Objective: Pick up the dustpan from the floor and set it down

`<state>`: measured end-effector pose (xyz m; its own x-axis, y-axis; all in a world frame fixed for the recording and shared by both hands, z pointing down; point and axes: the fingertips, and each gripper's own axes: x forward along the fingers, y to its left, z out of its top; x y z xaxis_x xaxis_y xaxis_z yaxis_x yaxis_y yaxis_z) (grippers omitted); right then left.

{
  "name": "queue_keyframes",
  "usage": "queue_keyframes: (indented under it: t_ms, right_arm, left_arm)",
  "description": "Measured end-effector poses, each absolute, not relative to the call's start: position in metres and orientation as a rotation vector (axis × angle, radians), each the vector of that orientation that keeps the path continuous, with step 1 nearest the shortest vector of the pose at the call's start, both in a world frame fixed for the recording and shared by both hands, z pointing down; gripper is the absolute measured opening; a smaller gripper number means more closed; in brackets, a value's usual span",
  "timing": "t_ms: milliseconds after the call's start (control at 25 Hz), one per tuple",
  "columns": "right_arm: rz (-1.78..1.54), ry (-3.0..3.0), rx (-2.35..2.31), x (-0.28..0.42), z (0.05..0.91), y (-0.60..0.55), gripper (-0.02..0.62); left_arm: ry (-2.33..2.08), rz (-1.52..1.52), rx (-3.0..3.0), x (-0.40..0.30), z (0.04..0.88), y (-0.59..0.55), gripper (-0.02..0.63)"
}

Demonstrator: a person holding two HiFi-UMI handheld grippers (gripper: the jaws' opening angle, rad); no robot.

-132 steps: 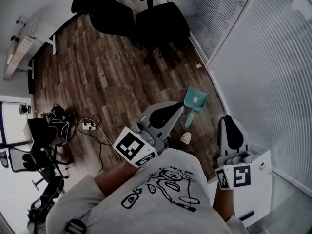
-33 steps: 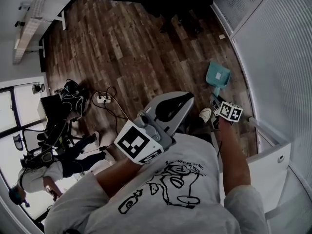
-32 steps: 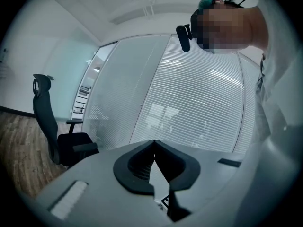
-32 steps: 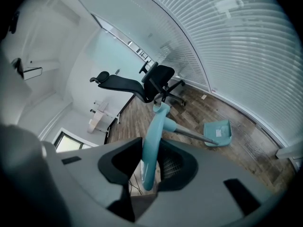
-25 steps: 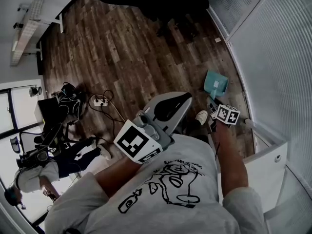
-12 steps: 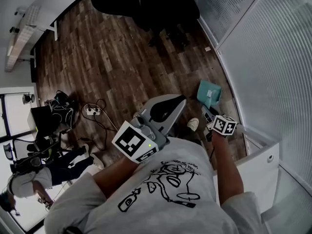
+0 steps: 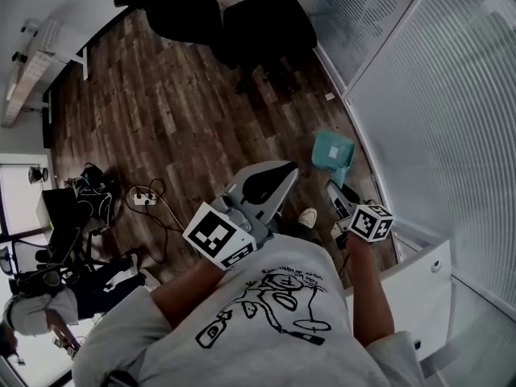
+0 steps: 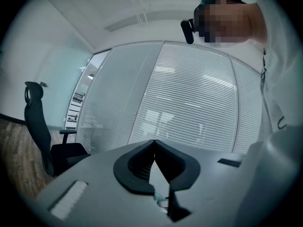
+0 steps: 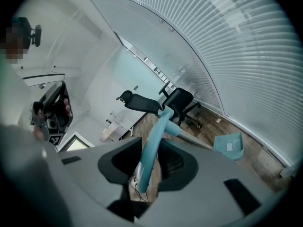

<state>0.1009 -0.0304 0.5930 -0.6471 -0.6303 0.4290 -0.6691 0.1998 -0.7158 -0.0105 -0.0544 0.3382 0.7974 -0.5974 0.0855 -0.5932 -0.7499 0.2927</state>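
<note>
Lifting step, it seems: the right tongs (image 9: 150, 148) clamp the teal handle (image 9: 157, 129) of the dustpan (image 7: 332, 150), its pan seemingly just off the floor (image 7: 177, 111) by the blinds (image 7: 435, 95), the left tongs (image 8: 154, 148) pressed together, empty; next, lower it gently to rest

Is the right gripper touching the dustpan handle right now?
Touching. In the right gripper view, the right gripper is closed on the teal dustpan handle, which runs between its jaws.
</note>
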Motion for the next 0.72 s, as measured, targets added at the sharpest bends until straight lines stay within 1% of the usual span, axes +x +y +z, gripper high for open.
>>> queue_keyframes:
  t_ms: [280,720]
  right_arm:
    - [1.435,-2.473,1.326,0.105,0.520,-0.036,0.091]
    - [1.391,-2.517,1.330,0.107,0.443,-0.030,0.094]
  left_arm:
    - [-0.916,-0.025,2.696,-0.009,0.332,-0.060,0.002]
    - [-0.918,-0.022,2.713,-0.006,0.329,-0.069,0.002]
